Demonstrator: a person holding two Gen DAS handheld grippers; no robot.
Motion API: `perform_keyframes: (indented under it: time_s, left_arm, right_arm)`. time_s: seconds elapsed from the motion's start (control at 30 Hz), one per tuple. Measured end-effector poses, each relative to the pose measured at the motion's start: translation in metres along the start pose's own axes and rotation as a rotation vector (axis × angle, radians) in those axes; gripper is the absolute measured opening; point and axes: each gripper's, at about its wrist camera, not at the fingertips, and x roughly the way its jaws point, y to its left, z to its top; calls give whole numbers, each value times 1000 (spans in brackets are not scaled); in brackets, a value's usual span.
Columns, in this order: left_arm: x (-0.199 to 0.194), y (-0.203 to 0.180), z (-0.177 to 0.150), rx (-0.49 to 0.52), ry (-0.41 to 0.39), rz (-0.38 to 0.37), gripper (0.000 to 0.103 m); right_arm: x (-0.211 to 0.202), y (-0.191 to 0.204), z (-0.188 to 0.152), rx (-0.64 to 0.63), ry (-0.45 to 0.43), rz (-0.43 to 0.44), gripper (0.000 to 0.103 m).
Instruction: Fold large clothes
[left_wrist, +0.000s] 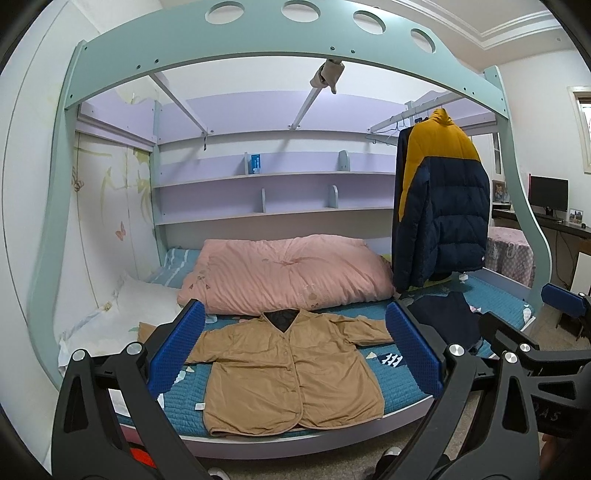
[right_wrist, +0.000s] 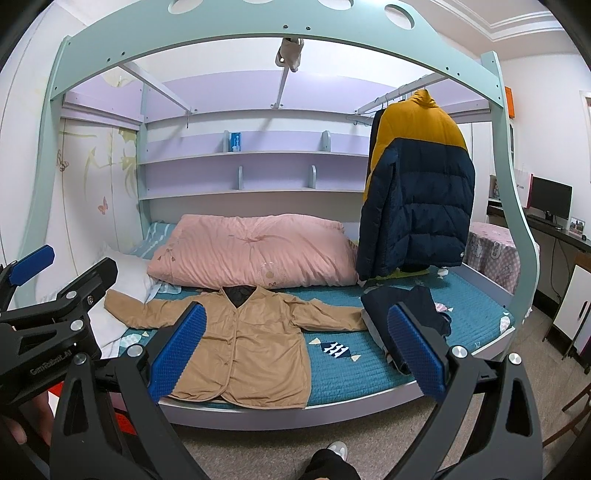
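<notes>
I have both tools released and holding nothing, the left tool (left_wrist: 295, 347) and right tool (right_wrist: 299, 345) short of the bed (right_wrist: 354, 369). The tan jacket (left_wrist: 291, 369) lies flat, sleeves spread, near the front edge. Folding hasn't begun; next I'd judge a sleeve or side-hem pinch. Behind lies a pink quilt (left_wrist: 288, 273).

Two wrist fisheyes facing the bed from its near side

Each camera looks forward between its own open tongs, held back from the mattress edge. The left view centres the tan jacket (left_wrist: 291, 373); the right view sits further right, putting it left of centre. Both share the bed (right_wrist: 347, 369), shelves, pink quilt (left_wrist: 288, 273) and hanging puffer coat (right_wrist: 417, 184).
</notes>
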Motion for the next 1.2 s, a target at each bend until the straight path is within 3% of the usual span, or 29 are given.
perform_keyframes:
  time_s: [1.2]
  left_arm:
    - [-4,4,1,1,-29,10,98]
  right_arm:
    - [1,2,-1,5,2,3,95]
